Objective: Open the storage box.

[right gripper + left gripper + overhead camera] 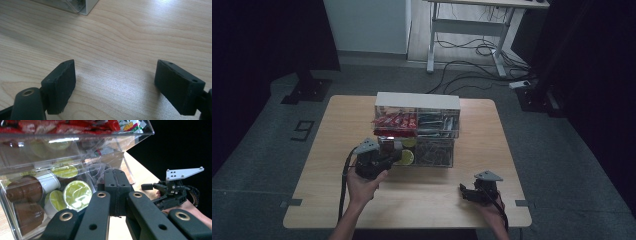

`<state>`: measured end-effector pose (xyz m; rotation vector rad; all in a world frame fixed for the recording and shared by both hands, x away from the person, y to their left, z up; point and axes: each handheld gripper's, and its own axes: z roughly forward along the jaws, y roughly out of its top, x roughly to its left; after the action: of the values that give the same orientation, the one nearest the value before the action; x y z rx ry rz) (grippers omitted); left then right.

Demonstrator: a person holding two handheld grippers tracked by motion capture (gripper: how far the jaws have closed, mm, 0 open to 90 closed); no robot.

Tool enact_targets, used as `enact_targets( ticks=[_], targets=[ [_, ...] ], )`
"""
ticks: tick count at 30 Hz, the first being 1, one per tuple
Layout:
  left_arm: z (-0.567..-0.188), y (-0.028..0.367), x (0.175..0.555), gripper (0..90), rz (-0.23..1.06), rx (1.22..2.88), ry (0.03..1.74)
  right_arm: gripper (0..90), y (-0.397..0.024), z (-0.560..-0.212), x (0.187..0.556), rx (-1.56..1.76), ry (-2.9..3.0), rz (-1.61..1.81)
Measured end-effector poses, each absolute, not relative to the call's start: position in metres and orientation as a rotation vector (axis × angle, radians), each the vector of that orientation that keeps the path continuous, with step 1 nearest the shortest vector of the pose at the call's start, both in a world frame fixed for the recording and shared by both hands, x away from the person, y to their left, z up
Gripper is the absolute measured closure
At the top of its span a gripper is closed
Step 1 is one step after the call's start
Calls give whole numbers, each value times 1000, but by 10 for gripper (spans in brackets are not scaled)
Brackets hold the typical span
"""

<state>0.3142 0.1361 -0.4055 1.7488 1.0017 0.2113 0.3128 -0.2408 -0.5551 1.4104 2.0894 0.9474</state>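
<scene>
A clear drawer organizer with a white top (417, 100) stands at the middle of the wooden table (422, 205). Its lower left drawer (22, 202) holds coffee capsules (77, 195) with green lids and brown cups. My left gripper (394, 150) is at that drawer's front. Its jaws are pressed together (115, 173) on the thin clear handle, whose curve shows around the tips. My right gripper (464, 192) rests low over the table at the front right, well apart from the organizer. It stands open (115, 85) with bare wood between its pads, and it appears farther off in the left gripper view (151, 195).
The upper left drawer (394, 120) is full of red packets. The two right drawers (434, 142) hold dark small items. Behind the table are a desk frame (467, 30) and floor cables (472, 65). Bare wood lies along the table's front.
</scene>
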Motion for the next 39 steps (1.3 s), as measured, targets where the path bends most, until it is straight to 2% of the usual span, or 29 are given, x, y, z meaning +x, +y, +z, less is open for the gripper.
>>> enact_targets(
  ticks=[15,39],
  targets=[
    [-388,129,317,900,196,1734,973,174,-241,-555,313,1412,2088,946],
    [-386,127,319,900,192,1739,971,174,-241,-555,313,1412,2088,946]
  ],
)
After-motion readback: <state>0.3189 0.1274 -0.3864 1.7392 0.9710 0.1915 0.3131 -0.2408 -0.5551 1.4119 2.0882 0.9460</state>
